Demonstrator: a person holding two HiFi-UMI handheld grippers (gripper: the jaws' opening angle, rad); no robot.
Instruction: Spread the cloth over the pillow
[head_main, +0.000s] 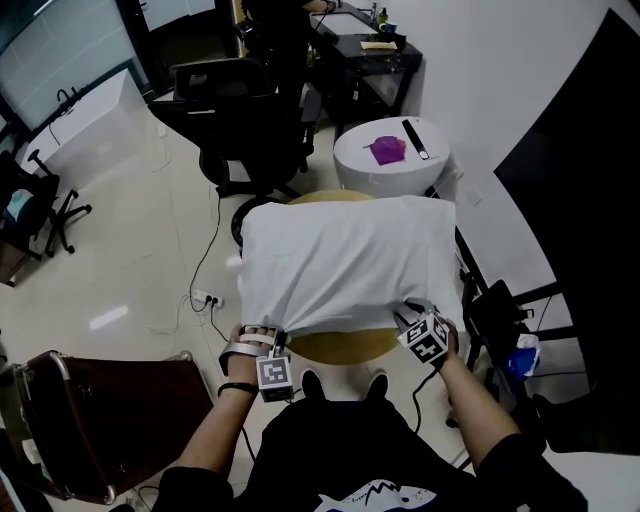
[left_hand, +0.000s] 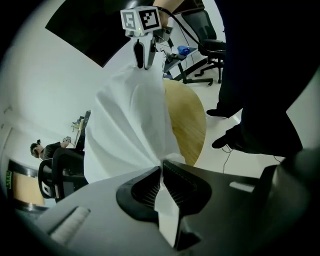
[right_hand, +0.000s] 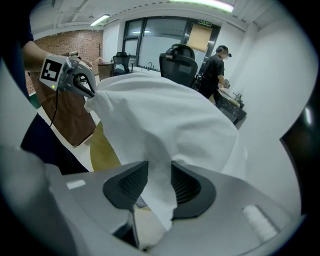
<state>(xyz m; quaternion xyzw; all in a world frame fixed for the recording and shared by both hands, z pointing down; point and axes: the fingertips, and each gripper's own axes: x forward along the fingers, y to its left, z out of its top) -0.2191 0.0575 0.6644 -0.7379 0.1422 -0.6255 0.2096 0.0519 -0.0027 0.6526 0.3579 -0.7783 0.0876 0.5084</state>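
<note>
A white cloth lies draped over the pillow, which it hides completely, on a round wooden table. My left gripper is shut on the cloth's near left corner, and my right gripper grips the near right corner. In the left gripper view the jaws pinch a thin fold of cloth, with the right gripper at the far corner. In the right gripper view a thick bunch of cloth fills the gap of my right gripper. The left gripper holds the other corner.
Beyond the table stands a white round side table with a purple object and a black item. A black office chair stands at the back left, a brown chair at the near left. A power strip lies on the floor. A person stands far off.
</note>
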